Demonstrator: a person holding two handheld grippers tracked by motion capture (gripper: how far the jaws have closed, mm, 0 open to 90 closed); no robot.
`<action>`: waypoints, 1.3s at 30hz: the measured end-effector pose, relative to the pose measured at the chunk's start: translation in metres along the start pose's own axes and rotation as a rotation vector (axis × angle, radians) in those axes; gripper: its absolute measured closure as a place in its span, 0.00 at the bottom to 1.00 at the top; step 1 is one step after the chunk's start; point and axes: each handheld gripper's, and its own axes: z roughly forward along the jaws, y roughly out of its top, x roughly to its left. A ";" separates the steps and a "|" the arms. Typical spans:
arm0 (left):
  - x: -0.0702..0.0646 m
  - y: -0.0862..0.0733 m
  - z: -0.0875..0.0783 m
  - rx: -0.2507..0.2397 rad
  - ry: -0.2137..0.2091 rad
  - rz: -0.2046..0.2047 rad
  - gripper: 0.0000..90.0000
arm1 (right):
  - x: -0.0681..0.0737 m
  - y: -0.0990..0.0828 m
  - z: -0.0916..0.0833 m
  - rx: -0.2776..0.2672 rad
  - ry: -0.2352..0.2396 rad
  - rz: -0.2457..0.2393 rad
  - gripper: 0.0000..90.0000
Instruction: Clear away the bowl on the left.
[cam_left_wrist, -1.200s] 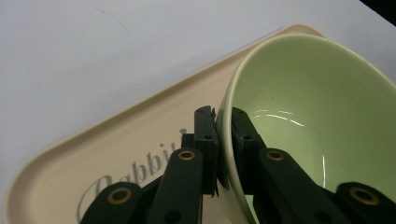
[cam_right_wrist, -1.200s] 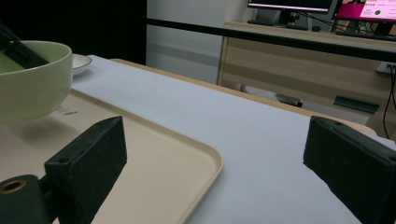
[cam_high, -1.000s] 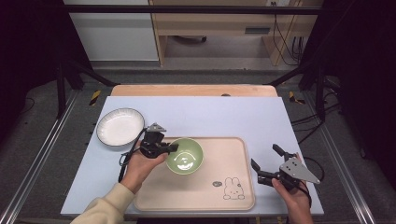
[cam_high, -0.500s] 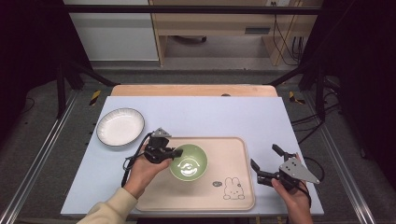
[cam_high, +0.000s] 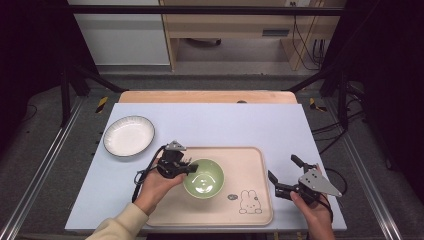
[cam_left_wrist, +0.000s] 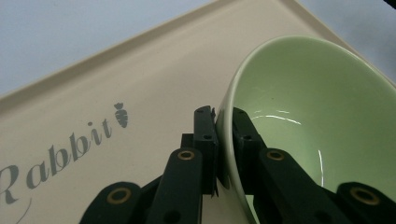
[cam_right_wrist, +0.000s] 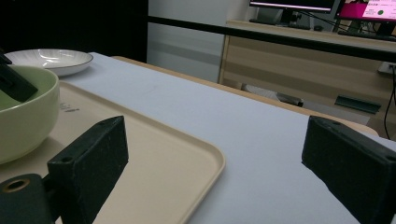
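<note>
Bowl (cam_left_wrist: 317, 116) rim clamped by left gripper (cam_left_wrist: 224, 140); tray (cam_left_wrist: 116, 84) reads "Rabbit"

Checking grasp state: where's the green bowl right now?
In the high view the green bowl sits on the beige tray, left of its rabbit print, with the left gripper shut on its left rim.

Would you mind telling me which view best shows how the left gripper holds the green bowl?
The left gripper view: the left gripper has its jaws pinching the bowl rim, one inside, one outside. The high view shows the bowl over the tray, grip too small to judge. The right gripper view catches the bowl's side.
</note>
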 end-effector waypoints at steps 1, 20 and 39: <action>0.001 0.000 0.000 0.000 -0.001 -0.003 0.92 | 0.000 0.000 0.000 0.000 0.000 0.000 0.08; 0.006 -0.006 0.007 0.031 -0.005 -0.014 0.92 | 0.001 0.000 0.001 0.001 0.007 0.007 0.08; 0.009 -0.007 0.010 0.039 -0.017 -0.022 0.93 | 0.001 0.000 0.001 0.004 0.008 0.009 0.08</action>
